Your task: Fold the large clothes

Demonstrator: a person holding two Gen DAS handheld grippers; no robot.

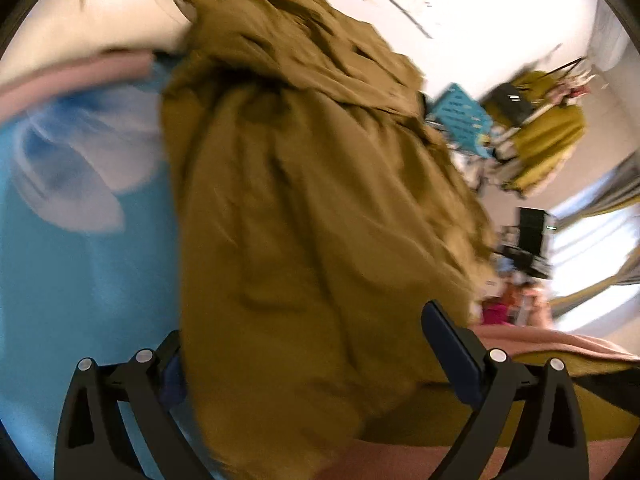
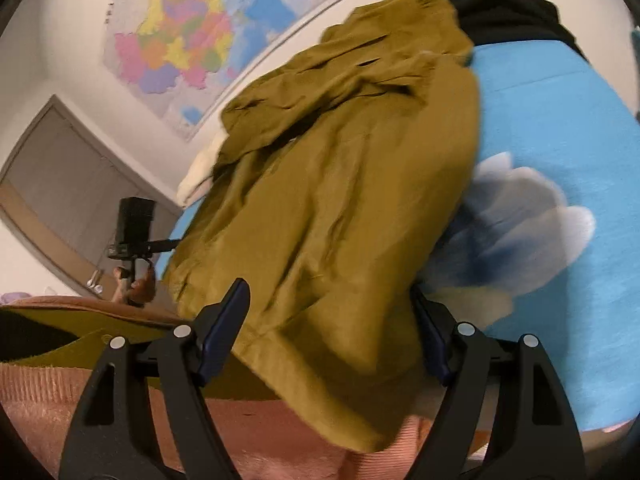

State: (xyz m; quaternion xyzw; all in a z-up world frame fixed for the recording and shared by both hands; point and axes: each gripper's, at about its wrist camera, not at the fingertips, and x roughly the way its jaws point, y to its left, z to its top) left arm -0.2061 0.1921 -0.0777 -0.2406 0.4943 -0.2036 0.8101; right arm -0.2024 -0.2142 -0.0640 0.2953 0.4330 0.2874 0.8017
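Both tongs stand spread on my feeds: the left tongs (image 1: 304, 364) and the right tongs (image 2: 332, 328) each straddle the near hem of the olive garment (image 1: 304, 208) without pinching it. Nearest me, a pink blanket (image 2: 248, 432) runs under that hem; beyond it the garment lies crumpled along the blue bed sheet (image 2: 560, 128). Farthest back, a wall map (image 2: 192, 36) hangs behind the bed.
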